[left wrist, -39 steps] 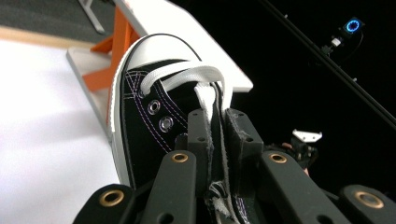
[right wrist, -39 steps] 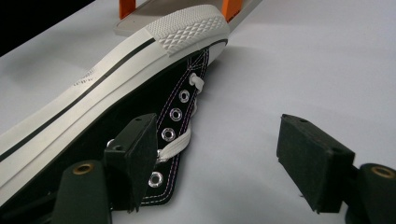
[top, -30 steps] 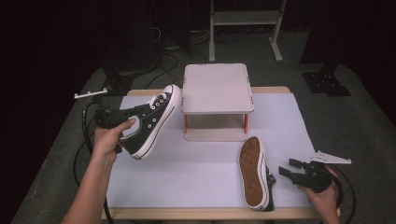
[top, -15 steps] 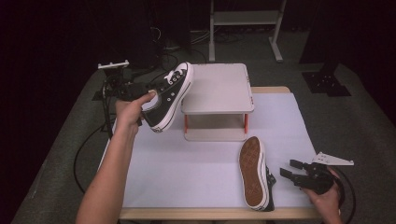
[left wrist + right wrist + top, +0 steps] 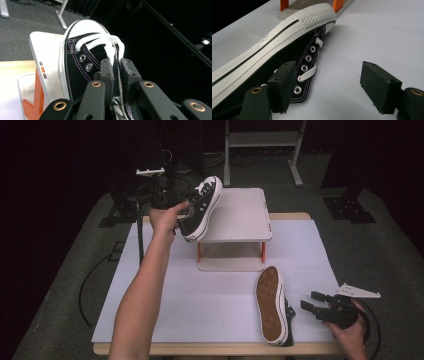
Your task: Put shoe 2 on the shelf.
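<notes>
High view: The left hand (image 5: 165, 217) carries the left gripper (image 5: 172, 200) near the far left corner of the table (image 5: 150, 349). The gripper holds a black sneaker (image 5: 200, 210) with white sole and laces, raised and tilted, toe pointing away from the person. The sneaker sits at the left edge of the white shelf stand (image 5: 235, 215); whether its sole touches the stand's top cannot be told. A second sneaker (image 5: 272, 305) lies on its side on the white mat (image 5: 200, 295), tan sole facing left, just beside the right gripper (image 5: 312, 302). The right hand (image 5: 350, 327) rests at the near right corner of the mat. The right gripper's jaws stand apart and point at the lying sneaker.

Left gripper view: The jaws of the left gripper (image 5: 116, 68) are closed tight on the upper edge and a lace of the black sneaker (image 5: 80, 60). The white toe cap points away, above the shelf stand (image 5: 47, 50), whose orange leg (image 5: 37, 97) shows below.

Right gripper view: The jaws of the right gripper (image 5: 329, 82) stand wide open with nothing between the pads. The left pad (image 5: 283, 83) lies just beside the eyelet row of the second sneaker (image 5: 274, 57), which lies on its side on the white mat (image 5: 374, 32).
</notes>
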